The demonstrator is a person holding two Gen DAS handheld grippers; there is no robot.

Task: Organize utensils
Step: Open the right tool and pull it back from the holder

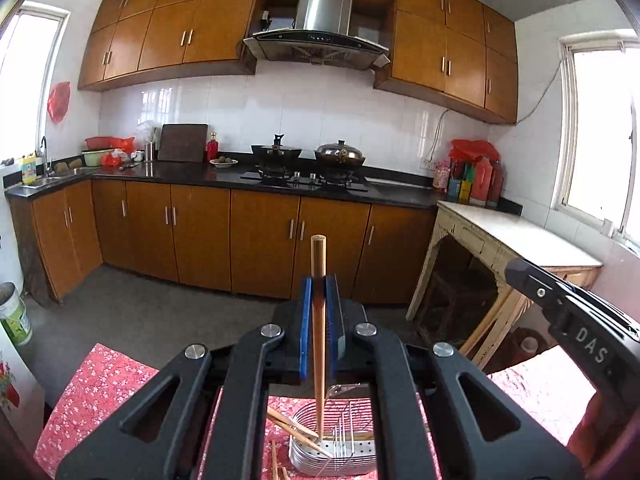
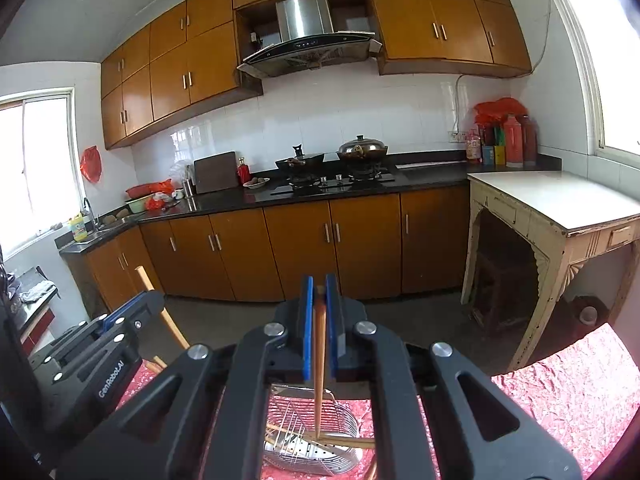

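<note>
Chopstick (image 1: 319, 320) clamped upright between blue pads of left gripper (image 1: 319, 284), lower tip down inside wire basket (image 1: 352, 456) on red flowered cloth (image 1: 92, 384). Second chopstick (image 2: 319, 360) pinched likewise in right gripper (image 2: 319, 284), over same basket (image 2: 344, 420). More chopsticks (image 1: 296, 432) leaning inside basket, others loose beside. Beyond: grey floor, brown cabinets (image 1: 260, 232), stove with pots (image 1: 340, 154), worn cream table (image 1: 516, 232) at right.

Chopsticks clamped over the rack

Below each gripper's fingers (image 1: 335, 312) stands a wire basket (image 1: 352, 458) on the table (image 1: 92, 392); chopsticks (image 1: 294, 430) lie in it.
</note>
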